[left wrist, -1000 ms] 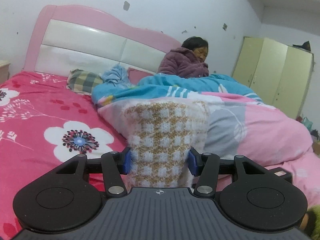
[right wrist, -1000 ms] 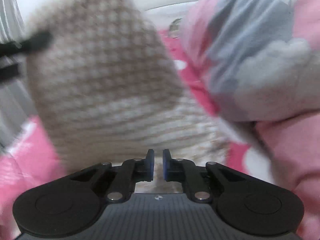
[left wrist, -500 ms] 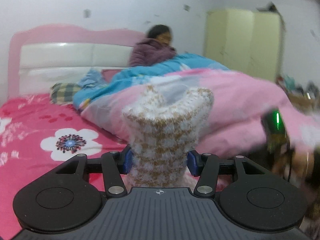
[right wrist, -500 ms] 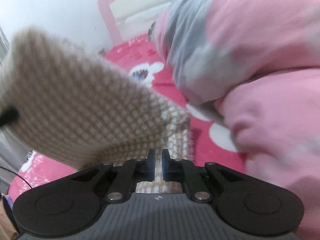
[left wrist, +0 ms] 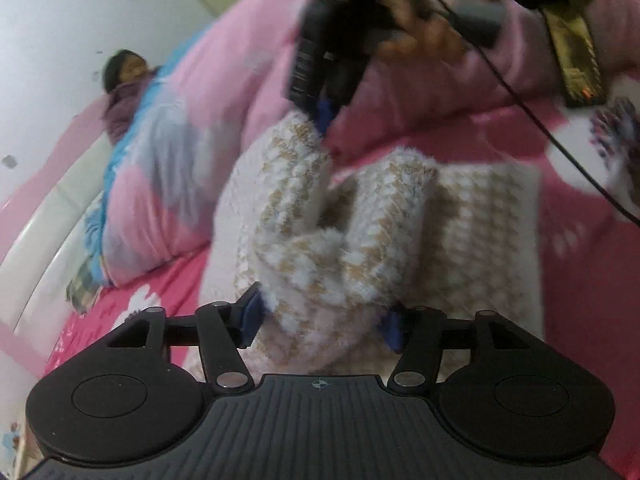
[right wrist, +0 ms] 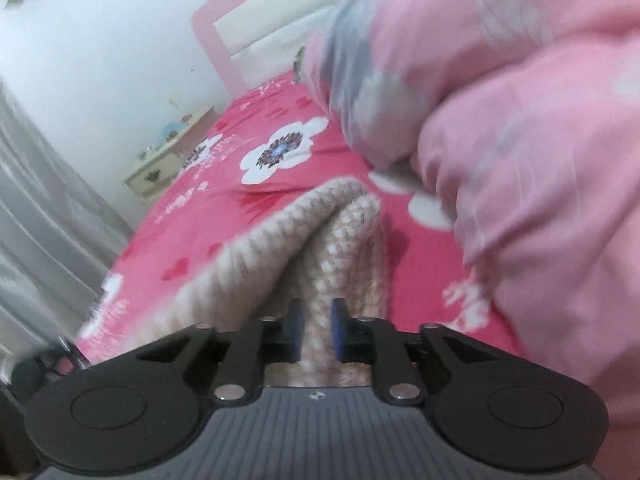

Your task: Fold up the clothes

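Left wrist view, foreground: the left gripper (left wrist: 320,320) stands with its blue pads wide apart, a thick bunch of the knit (left wrist: 340,264) filling the gap between them; both pads press the wool, so it reads as a broad clamp on the cloth.

Mid-frame, the knit rises in two rolled humps and then spreads flat toward the centre right, where a squared panel lies on the sheet (left wrist: 568,280).

Upper centre, the right gripper (left wrist: 326,114) pinches the far hump from above, a hand (left wrist: 420,20) behind it; blur there leaves the exact bite uncertain.

Right wrist view, foreground: the same gripper's pads stand close together at lower centre with a ridge of wool between them, gripping a doubled edge of the knit, which peaks at centre frame and falls to the lower left.

Beyond, a pink quilt (right wrist: 520,128) fills the right side, and the headboard (right wrist: 256,28) sits at upper centre.

Stage, as a judgement: the garment is partly laid, one panel flat, one end held up by both tools. A fold appears under way; the raised part remains to be brought over and released.
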The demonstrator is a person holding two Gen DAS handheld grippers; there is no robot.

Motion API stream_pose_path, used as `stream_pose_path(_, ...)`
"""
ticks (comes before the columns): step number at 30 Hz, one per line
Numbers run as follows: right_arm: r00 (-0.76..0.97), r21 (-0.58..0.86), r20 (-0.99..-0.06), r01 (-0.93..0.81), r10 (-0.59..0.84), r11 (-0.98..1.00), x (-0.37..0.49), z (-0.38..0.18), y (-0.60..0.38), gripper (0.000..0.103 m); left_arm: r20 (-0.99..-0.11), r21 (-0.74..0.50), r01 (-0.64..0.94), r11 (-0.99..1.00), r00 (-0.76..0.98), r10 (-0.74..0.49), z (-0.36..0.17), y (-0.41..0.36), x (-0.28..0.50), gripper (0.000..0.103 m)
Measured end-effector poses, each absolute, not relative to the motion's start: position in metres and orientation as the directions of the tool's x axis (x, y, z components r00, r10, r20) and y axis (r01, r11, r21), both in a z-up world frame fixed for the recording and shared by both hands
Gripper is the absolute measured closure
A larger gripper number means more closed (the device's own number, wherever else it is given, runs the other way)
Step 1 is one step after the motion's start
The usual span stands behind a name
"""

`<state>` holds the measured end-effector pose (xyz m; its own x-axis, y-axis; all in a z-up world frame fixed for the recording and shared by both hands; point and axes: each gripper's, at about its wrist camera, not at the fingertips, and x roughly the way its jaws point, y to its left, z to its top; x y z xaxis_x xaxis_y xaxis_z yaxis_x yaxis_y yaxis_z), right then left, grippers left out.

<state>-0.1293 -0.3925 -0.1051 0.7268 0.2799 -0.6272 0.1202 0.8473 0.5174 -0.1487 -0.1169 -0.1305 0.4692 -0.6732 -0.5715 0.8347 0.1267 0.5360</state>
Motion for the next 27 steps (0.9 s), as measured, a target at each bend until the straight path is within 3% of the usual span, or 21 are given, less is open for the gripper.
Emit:
stream_pose_path(2, 0.725, 0.568, -0.618, 0.142, 0.306, 0.811, -0.128, -0.105, -0.398, 0.069, -0.599, 0.476, 0.866, 0.152, 0.446, -0.665, -0.121, -0.111, -0.146, 0.042)
stream_pose_path(4, 0.735, 0.602, -0.594, 0.137, 0.327, 0.787, -0.132, -0.099, -0.403, 0.067, -0.625, 0.385, 0.905, 0.183, 0.401, -0.670, -0.109, -0.102, -0.141, 0.041)
stream_pose_path(9, 0.745, 0.768, -0.483, 0.109, 0.460, 0.631, -0.135, -0.094, -0.410, 0.057, -0.640, -0.098, 0.900, 0.425, 0.270, -0.719, -0.110, -0.071, -0.104, 0.038)
stream_pose_path(13, 0.708, 0.793, -0.495, 0.132, 0.504, 0.595, -0.128, -0.098, -0.405, 0.042, -0.604, -0.488, 0.684, 0.543, 0.184, -0.775, -0.116, -0.046, -0.070, 0.037)
stream_pose_path(17, 0.628, 0.777, -0.563, 0.180, 0.538, 0.603, -0.118, -0.113, -0.391, 0.040, -0.514, -0.747, 0.403, 0.528, 0.153, -0.844, -0.129, -0.028, -0.044, 0.035)
stream_pose_path(21, 0.572, 0.802, -0.568, 0.222, 0.592, 0.555, -0.114, -0.128, -0.380, 0.051, -0.473, -0.842, 0.226, 0.491, 0.132, -0.871, -0.145, -0.027, -0.026, 0.034)
stream_pose_path(23, 0.569, 0.808, -0.564, 0.228, 0.599, 0.544, -0.116, -0.129, -0.379, 0.072, -0.483, -0.849, 0.179, 0.497, 0.120, -0.867, -0.148, -0.029, -0.019, 0.034)
stream_pose_path(25, 0.563, 0.801, -0.572, 0.228, 0.596, 0.553, -0.117, -0.130, -0.376, 0.082, -0.512, -0.834, 0.178, 0.523, 0.104, -0.853, -0.152, -0.035, -0.018, 0.034)
stream_pose_path(27, 0.552, 0.789, -0.588, 0.231, 0.591, 0.570, -0.118, -0.131, -0.373, 0.084, -0.514, -0.838, 0.152, 0.524, 0.101, -0.852, -0.159, -0.039, -0.020, 0.034)
